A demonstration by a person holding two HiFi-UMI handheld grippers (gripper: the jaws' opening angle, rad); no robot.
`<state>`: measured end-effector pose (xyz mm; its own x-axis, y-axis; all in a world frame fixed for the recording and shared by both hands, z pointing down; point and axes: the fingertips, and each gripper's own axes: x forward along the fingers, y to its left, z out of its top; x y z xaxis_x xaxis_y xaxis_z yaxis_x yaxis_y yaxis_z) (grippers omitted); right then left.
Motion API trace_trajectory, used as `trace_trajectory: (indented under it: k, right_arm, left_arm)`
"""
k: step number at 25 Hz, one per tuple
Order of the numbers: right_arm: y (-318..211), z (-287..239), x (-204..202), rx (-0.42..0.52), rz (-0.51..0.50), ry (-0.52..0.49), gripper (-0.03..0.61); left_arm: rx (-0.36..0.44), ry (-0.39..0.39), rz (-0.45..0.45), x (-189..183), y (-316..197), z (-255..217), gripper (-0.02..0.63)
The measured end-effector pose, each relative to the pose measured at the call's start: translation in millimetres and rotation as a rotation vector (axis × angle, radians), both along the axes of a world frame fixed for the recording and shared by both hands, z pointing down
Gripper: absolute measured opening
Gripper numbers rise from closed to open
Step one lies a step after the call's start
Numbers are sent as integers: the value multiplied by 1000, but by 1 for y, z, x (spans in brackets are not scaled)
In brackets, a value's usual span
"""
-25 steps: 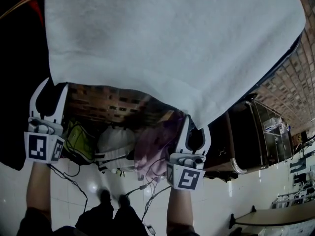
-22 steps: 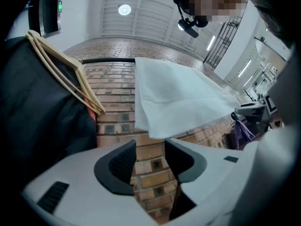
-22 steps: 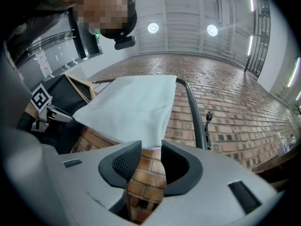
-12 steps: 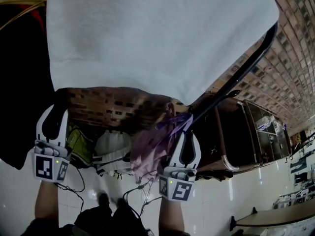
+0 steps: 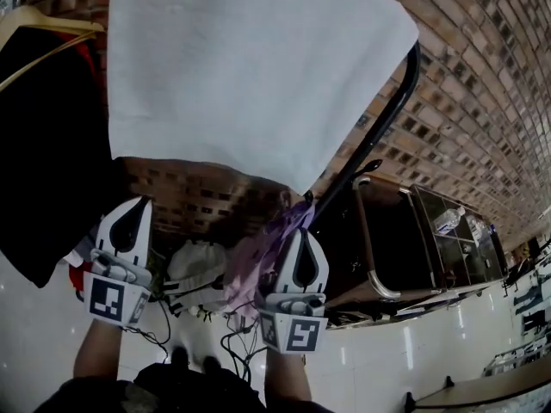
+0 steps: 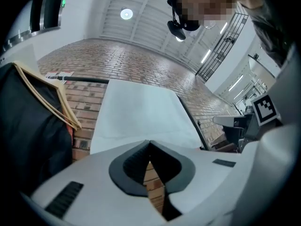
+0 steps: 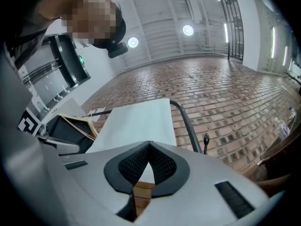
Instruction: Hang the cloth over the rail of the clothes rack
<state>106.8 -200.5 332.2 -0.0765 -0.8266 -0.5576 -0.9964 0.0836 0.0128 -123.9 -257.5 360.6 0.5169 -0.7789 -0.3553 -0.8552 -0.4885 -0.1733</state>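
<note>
The white cloth [image 5: 250, 67] hangs draped over the black rail [image 5: 379, 136] of the clothes rack, its lower edge loose in front of the brick wall. My left gripper [image 5: 136, 205] is below the cloth's lower left corner, shut, with nothing between its jaws. My right gripper [image 5: 303, 235] is below the cloth's lower right corner, also shut and empty. In the left gripper view the cloth [image 6: 141, 117] lies ahead of the shut left gripper [image 6: 149, 144]. The right gripper view shows the cloth [image 7: 136, 121] and the rail's bend [image 7: 186, 121] beyond the shut right gripper [image 7: 149, 145].
A black garment [image 5: 43, 162] on a wooden hanger [image 5: 43, 24] hangs at the left of the rail. Under the rack lie a purple cloth [image 5: 258, 256], a white bag [image 5: 196, 261] and cables. A dark cabinet [image 5: 405, 239] stands at the right.
Both grippers stood open at the cloth's lower edge; they have dropped below it and shut. The cloth now hangs free, and the view has tilted upward.
</note>
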Motion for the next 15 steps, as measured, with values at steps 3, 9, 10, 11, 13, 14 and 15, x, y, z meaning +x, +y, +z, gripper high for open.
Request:
trace_trajectory:
  k: [3,9,10,11,13,14,15]
  right_arm:
    - [5,6,-3,-38,-5,52,23]
    - [9,18,-10,-92,-72,121,23]
    - [9,22,-7,-105,-77,102,23]
    - [10,25,-3,-118,-80,79,23]
    - [11,28,2,-133,-82,59,23]
    - [12,29,4,-133,-84,61,23]
    - [13,29,5,-133,-86,67,23]
  left_arm:
    - [-9,17,9,13,11,-4,9]
    - [-113,20,16,33,22,16,9]
    - [-124,15,17,36,24,19,9]
    - [-134,13,18,39,25,21,9]
    - [-148,16,19,44,28,24,9]
    - [-151,18,18,45,30,25,9]
    - [-153,18,16,47,31,25,9]
